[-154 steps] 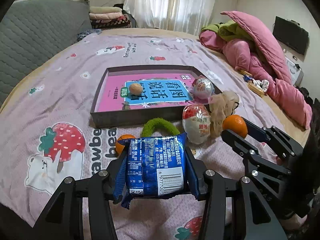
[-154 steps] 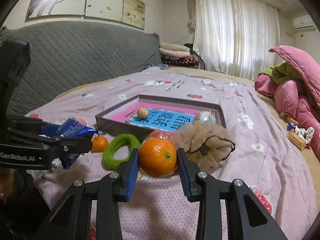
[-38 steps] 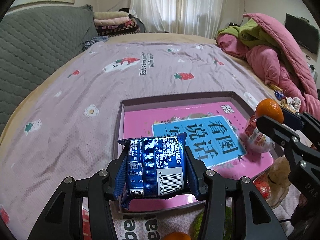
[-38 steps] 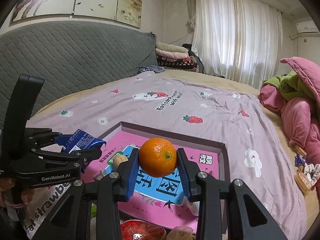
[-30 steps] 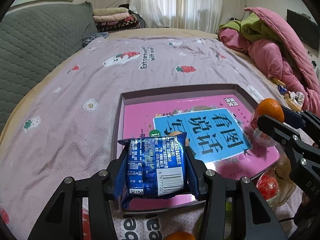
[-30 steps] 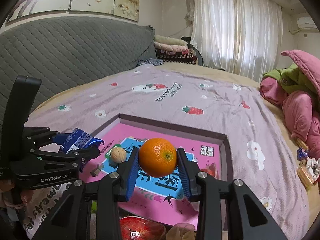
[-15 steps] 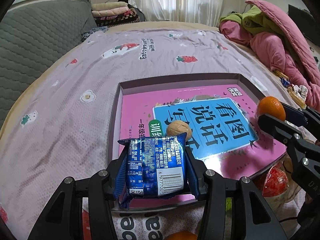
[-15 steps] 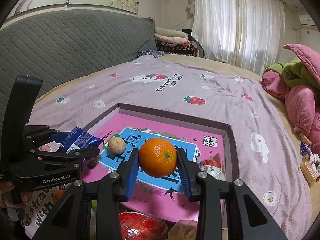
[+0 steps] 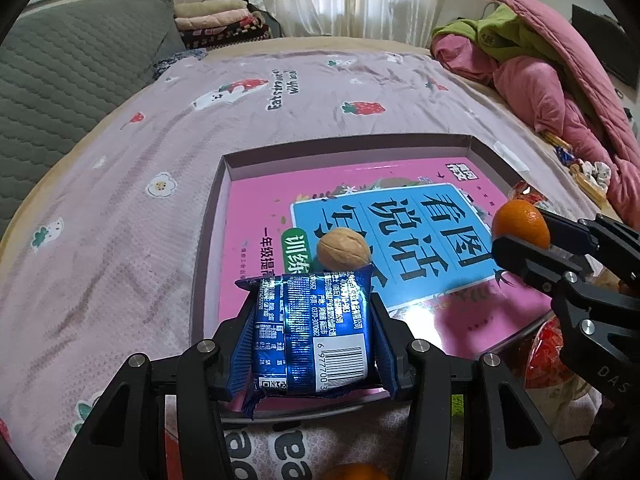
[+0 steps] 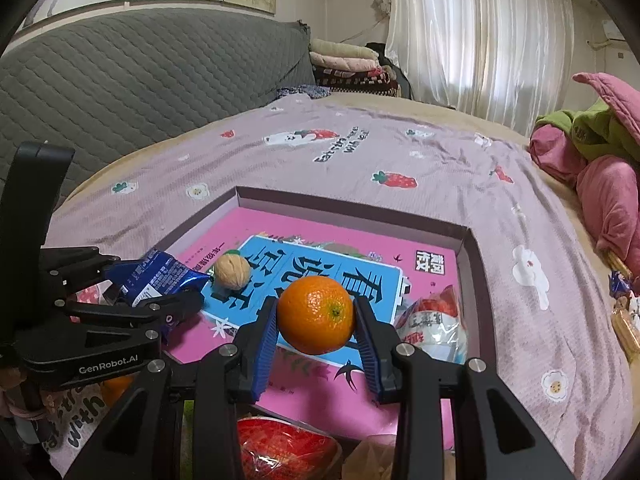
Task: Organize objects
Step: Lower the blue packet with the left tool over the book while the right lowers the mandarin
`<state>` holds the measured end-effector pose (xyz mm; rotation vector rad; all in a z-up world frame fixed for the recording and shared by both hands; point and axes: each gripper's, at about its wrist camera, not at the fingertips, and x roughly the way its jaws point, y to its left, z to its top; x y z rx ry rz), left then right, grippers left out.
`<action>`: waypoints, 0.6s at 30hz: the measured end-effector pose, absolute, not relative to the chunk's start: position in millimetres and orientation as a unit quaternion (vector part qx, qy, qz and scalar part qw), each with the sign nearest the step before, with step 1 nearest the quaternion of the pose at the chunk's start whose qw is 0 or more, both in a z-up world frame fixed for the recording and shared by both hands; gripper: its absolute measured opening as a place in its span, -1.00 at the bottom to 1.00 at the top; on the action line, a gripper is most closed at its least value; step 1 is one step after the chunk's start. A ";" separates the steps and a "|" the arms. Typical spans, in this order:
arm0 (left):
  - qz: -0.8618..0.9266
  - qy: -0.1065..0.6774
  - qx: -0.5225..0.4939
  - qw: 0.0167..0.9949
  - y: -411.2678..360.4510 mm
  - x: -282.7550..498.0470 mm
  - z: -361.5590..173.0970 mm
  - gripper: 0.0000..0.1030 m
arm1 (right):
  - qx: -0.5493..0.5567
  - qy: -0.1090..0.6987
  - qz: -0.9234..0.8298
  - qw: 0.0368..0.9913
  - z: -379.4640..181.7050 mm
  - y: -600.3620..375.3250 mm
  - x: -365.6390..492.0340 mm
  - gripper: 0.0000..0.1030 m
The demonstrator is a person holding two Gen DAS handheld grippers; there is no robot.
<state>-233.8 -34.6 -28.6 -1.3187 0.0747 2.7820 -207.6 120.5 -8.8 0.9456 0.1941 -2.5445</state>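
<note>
Held over the tray (image 9: 224, 184), seemingly for dropping in beside the walnut (image 9: 343, 247), the left gripper (image 9: 310, 344) clamps a blue snack packet (image 9: 310, 332) while the right gripper (image 10: 316, 324) grips an orange (image 10: 316, 314).

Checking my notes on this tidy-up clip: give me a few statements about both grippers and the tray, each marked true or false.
1. The left gripper grips a blue packet. True.
2. The right gripper is open and empty. False: it is shut on an orange.
3. A walnut lies on the book in the tray. True.
4. The orange rests on the book. False: it is held above it.
5. The tray holds only the book. False: also the walnut and a wrapped snack.
</note>
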 end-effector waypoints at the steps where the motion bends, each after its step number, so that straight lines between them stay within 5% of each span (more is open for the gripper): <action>1: 0.903 0.024 -0.428 0.032 -34.2 -233.9 -29.1 0.02 | 0.341 0.069 -0.914 0.209 -9.8 120.8 -208.4 -0.27; 18: 0.899 0.017 -0.436 0.036 -32.4 -238.2 -36.4 0.02 | 0.373 0.073 -0.903 0.202 -24.1 119.6 -216.9 -0.27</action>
